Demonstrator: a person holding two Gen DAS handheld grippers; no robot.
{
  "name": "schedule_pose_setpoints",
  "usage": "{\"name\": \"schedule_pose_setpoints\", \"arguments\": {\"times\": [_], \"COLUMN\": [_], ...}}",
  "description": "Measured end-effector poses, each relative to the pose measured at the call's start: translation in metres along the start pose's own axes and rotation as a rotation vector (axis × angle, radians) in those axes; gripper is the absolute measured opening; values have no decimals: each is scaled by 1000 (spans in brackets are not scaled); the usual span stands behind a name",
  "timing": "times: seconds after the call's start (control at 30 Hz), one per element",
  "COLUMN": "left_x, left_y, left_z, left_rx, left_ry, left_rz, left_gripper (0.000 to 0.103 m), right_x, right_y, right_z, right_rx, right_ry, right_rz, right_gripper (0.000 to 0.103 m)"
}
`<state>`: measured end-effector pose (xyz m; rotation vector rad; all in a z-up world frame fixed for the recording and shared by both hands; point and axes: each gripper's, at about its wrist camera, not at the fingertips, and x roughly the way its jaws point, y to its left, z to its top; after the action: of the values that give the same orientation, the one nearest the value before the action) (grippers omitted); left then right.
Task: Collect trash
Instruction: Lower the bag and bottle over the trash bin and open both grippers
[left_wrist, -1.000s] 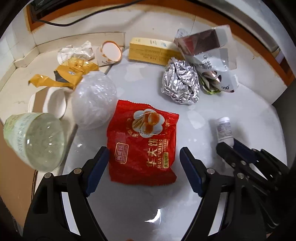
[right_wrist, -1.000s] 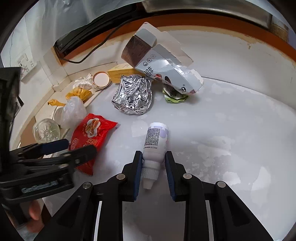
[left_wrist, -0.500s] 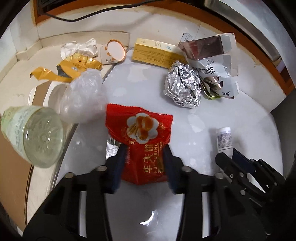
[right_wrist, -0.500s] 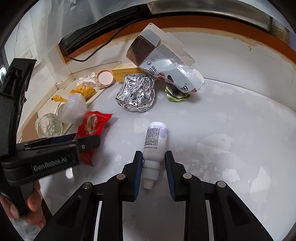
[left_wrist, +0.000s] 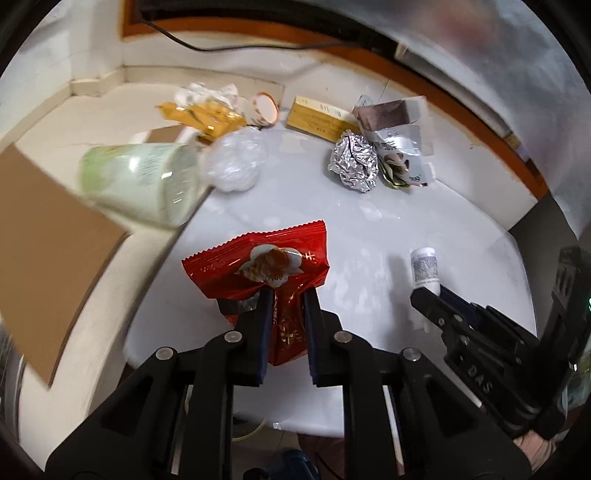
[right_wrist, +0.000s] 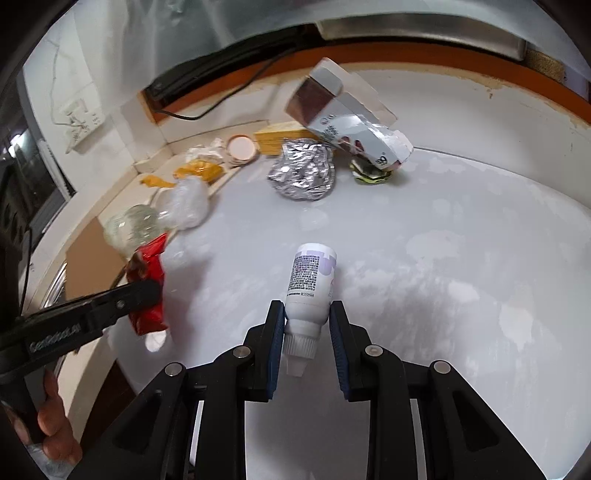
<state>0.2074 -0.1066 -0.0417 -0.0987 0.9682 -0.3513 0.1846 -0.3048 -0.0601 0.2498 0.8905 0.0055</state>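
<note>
Green-labelled clear bottle (left_wrist: 142, 181) at left of left wrist view is motion-smeared, label unreadable. Red snack packet (left_wrist: 275, 266): lower part hidden between left gripper (left_wrist: 286, 295) fingers; in right wrist view mostly covered by that gripper's arm. White bottle (left_wrist: 424, 266) cap end hidden behind right gripper (left_wrist: 430, 295). Green-yellow wrapper (right_wrist: 371, 173) mostly under grey carton (right_wrist: 347, 122). Hand (right_wrist: 55, 421) cut by lower-left edge.

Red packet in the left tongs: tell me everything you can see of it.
The red packet is a glossy, crinkled plastic snack wrapper with a serrated top edge, a white flower-shaped picture of food and gold lettering. It is pinched at its lower middle between the shut left tongs, so the film bunches there and flares out above. It hangs lifted over the white table; nothing else touches it. From the right wrist view it shows edge-on.
</note>
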Motion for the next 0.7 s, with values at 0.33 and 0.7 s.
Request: {"name": "schedule_pose_setpoints", "arguments": {"times": [0.33, 0.7], "left_x": [-85, -75], "left_y": [28, 70], "left_z": [-107, -214], "left_rx": [-41, -155], "left_ry": [-139, -97], "left_rz": [169, 268], "left_gripper": [13, 13], "right_x": [-55, -74], "right_y": [57, 131], "right_z": [-56, -136], "right_rx": [-96, -318], "right_ry": [-45, -31], "right_rz": [124, 210], "right_gripper": [24, 24]}}
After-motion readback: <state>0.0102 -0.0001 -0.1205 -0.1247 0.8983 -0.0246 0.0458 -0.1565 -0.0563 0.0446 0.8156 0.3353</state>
